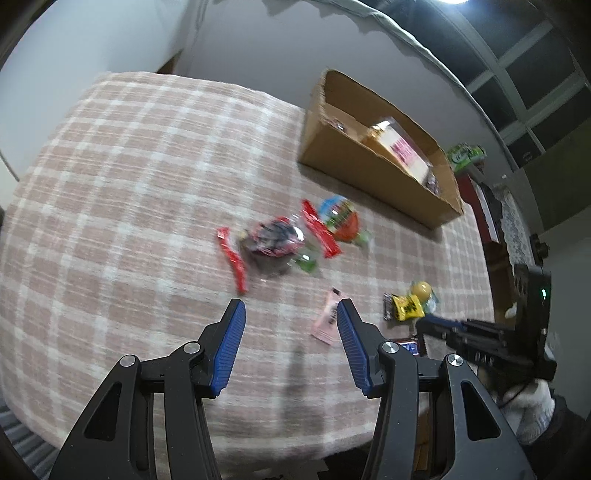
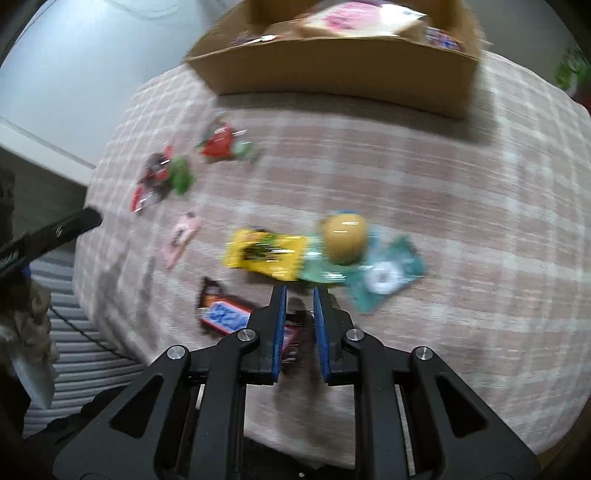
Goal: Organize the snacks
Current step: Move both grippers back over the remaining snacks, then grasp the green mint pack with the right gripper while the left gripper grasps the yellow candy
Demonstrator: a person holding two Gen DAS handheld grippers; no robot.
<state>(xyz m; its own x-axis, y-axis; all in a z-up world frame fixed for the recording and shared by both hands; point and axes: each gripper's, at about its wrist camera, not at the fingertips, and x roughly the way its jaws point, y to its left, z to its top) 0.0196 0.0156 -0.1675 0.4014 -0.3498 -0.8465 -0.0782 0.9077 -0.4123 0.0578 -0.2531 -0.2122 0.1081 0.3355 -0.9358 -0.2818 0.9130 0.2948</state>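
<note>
Chocolate bar (image 2: 225,314) pinched by right tool (image 2: 300,291); left tool (image 1: 290,308) (spread) empty.

- A table (image 1: 129,177) fills most of the room, draped in a pink-and-white checked cloth (image 2: 461,229).
- Plain pale walls (image 1: 251,44) rise behind it.
- To the right, a dark window (image 1: 532,81) with pale frame bars.
- A bright ceiling light (image 1: 456,2) glares at the top edge.
- Grey ribbed flooring (image 2: 85,350) shows beside the table.
</note>
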